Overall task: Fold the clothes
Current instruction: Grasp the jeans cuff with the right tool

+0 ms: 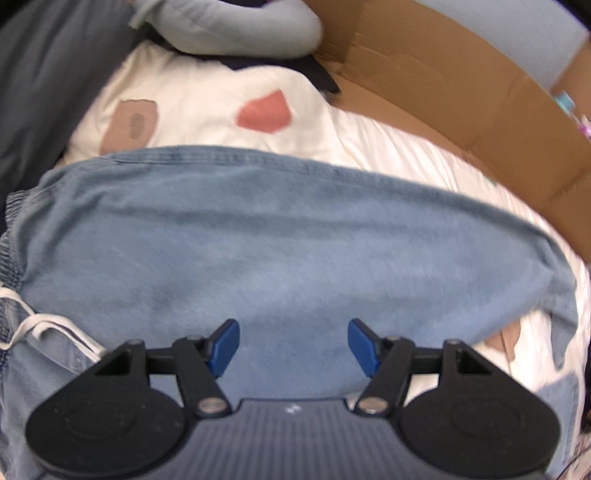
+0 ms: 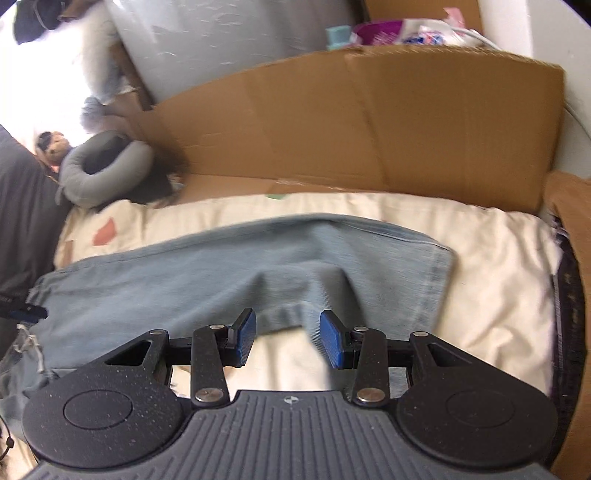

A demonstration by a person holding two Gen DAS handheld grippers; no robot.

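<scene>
Left gripper (image 1: pixel 293 347): jaws released, spread above denim, nothing between. Right gripper (image 2: pixel 287 339): jaws parted, a hem fold of the denim trousers (image 2: pixel 240 269) between them, pads not pressing. Trousers lie flat across a cream bedsheet (image 2: pixel 491 258). Cardboard sheet (image 2: pixel 369 125) behind; grey neck pillow (image 2: pixel 79 177) far left.

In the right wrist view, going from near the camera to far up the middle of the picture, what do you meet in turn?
right gripper → cream bedsheet → light blue jeans → a further strip of the bedsheet → brown cardboard panel → colourful packets behind its top edge.
</scene>
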